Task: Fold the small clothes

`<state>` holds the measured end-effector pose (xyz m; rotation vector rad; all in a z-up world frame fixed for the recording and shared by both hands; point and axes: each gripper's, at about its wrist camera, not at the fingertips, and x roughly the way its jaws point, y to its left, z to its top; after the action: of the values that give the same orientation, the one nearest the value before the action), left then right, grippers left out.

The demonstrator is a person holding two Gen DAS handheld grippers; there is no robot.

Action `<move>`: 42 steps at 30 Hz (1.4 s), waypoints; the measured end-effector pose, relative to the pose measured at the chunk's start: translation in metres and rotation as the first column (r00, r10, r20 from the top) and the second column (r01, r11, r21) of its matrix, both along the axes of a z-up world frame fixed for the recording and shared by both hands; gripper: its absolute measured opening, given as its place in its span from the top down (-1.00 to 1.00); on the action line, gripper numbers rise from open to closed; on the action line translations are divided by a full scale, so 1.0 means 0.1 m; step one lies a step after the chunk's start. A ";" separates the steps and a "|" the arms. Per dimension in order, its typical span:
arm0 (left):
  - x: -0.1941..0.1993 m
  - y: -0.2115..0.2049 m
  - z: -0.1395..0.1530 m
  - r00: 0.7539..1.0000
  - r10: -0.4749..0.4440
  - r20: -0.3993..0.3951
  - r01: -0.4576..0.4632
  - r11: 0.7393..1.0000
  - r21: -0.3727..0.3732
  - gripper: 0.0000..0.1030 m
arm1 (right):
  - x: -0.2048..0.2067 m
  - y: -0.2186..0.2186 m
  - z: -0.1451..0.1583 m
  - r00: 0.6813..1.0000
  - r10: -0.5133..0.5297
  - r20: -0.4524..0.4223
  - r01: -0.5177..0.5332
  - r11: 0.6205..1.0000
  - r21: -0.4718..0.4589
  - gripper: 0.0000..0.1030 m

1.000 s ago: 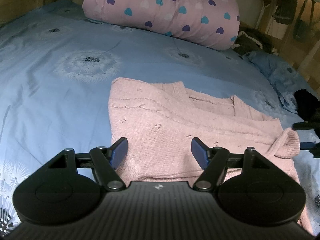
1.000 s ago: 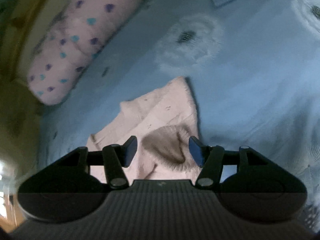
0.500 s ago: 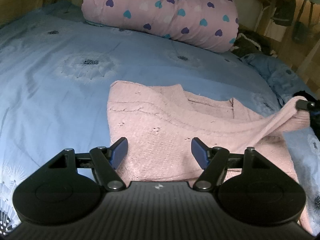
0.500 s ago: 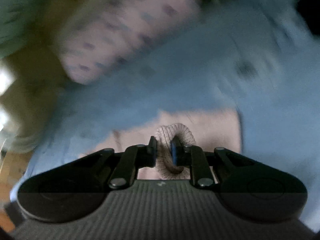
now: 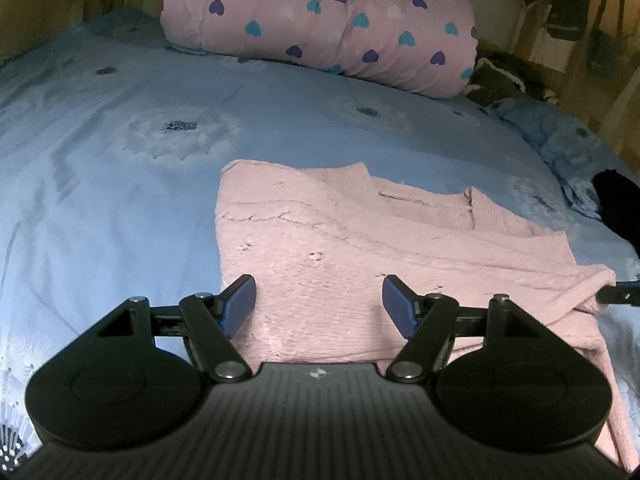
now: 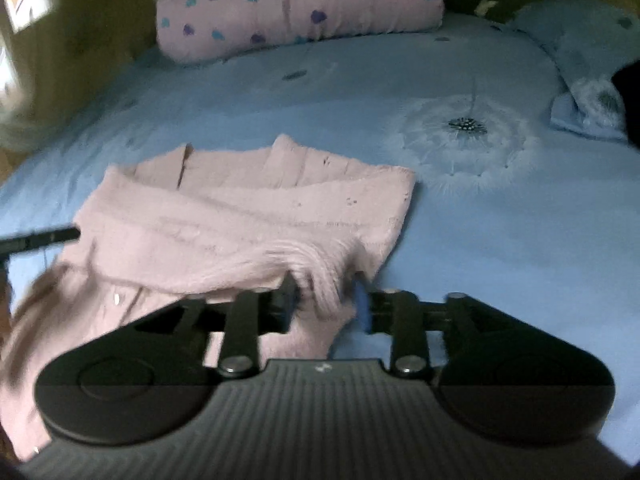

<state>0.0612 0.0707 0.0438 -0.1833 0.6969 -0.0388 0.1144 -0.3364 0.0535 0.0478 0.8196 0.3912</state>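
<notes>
Right tool (image 6: 326,300) clamps the cardigan's (image 5: 332,248) cuff (image 6: 320,280); left tool (image 5: 319,304), fingers apart, hovers lower centre. Lay the sleeve flat across the body.

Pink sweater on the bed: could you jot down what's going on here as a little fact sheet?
garment: pink knit sweater, lying partly folded
surface: blue bedspread with dandelion print
left gripper: open, over the sweater's near edge, holding nothing
right gripper: shut on the sleeve cuff
background: pink heart-print bedding roll at the far end of the bed
</notes>
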 end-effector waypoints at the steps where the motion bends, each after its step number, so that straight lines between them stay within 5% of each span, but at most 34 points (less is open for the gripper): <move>1: 0.00 -0.01 0.00 1.000 -0.001 0.001 0.001 1.000 0.000 -0.45 | -0.03 0.00 0.04 1.000 -0.006 0.004 0.006 1.000 -0.017 0.17; 4: 0.00 -0.03 -0.02 1.000 -0.007 -0.002 0.007 1.000 0.001 -0.45 | -0.05 -0.04 0.14 0.998 -0.058 -0.030 0.059 0.996 0.061 0.16; 7: -0.01 -0.04 -0.03 1.000 -0.010 -0.004 0.010 1.000 0.002 -0.45 | 0.02 -0.15 0.18 0.977 -0.163 -0.140 0.191 0.957 0.217 -0.07; 11: 0.00 -0.02 -0.02 1.000 -0.004 0.000 0.004 1.000 -0.013 -0.45 | 0.15 -0.36 0.10 0.865 -0.334 -0.374 0.471 0.797 0.379 -0.18; 13: 0.00 0.00 -0.01 1.000 -0.001 0.001 0.001 1.000 -0.022 -0.45 | 0.20 -0.39 0.04 0.801 -0.392 -0.453 0.566 0.741 0.361 -0.21; 15: 0.00 0.01 -0.01 1.000 0.001 0.002 -0.001 1.000 -0.025 -0.45 | 0.26 -0.34 0.00 0.757 -0.434 -0.488 0.611 0.735 0.295 -0.20; 20: 0.00 0.02 -0.01 1.000 -0.001 0.004 0.001 1.000 -0.025 -0.45 | 0.38 -0.22 -0.12 0.723 -0.430 -0.540 0.635 0.721 0.276 -0.19; 22: 0.00 0.02 0.00 1.000 -0.003 0.006 0.003 1.000 -0.028 -0.45 | 0.41 -0.15 -0.12 0.733 -0.439 -0.519 0.623 0.739 0.254 -0.14; 24: -0.02 0.03 0.01 1.000 -0.009 0.017 0.010 0.999 -0.037 -0.45 | 0.44 -0.05 -0.07 0.798 -0.412 -0.440 0.550 0.797 0.249 0.56; 27: 0.01 0.04 0.05 0.999 -0.017 0.045 0.020 0.998 -0.066 -0.45 | 0.34 0.05 0.15 0.928 -0.297 -0.227 0.358 0.881 0.310 0.57; 29: 0.05 0.02 0.08 0.999 -0.010 0.052 0.013 0.999 -0.051 -0.45 | 0.25 0.10 0.26 0.973 -0.222 -0.060 0.230 0.934 0.272 0.57; 31: 0.11 0.00 0.08 0.998 -0.015 0.054 0.017 1.000 -0.026 -0.45 | 0.22 0.13 0.23 0.988 -0.151 0.014 0.146 0.974 0.175 0.57; 35: 0.29 -0.06 0.01 0.999 -0.033 0.009 0.033 0.997 0.064 -0.45 | 0.28 0.08 -0.13 0.989 -0.141 -0.035 0.142 0.989 0.036 0.53; 38: 0.43 -0.07 -0.14 0.999 -0.025 -0.045 0.032 0.987 0.160 -0.45 | 0.23 -0.01 -0.24 0.983 -0.182 -0.037 0.185 0.979 0.085 0.33; 42: 0.46 -0.02 -0.23 0.999 -0.024 -0.043 0.031 0.986 0.161 -0.45 | 0.11 -0.03 -0.11 0.973 -0.229 -0.019 0.229 0.968 0.102 0.23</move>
<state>0.1072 0.0683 0.0204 -0.0188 0.7398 -0.0046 0.1249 -0.3394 0.0429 0.2384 0.7901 0.2147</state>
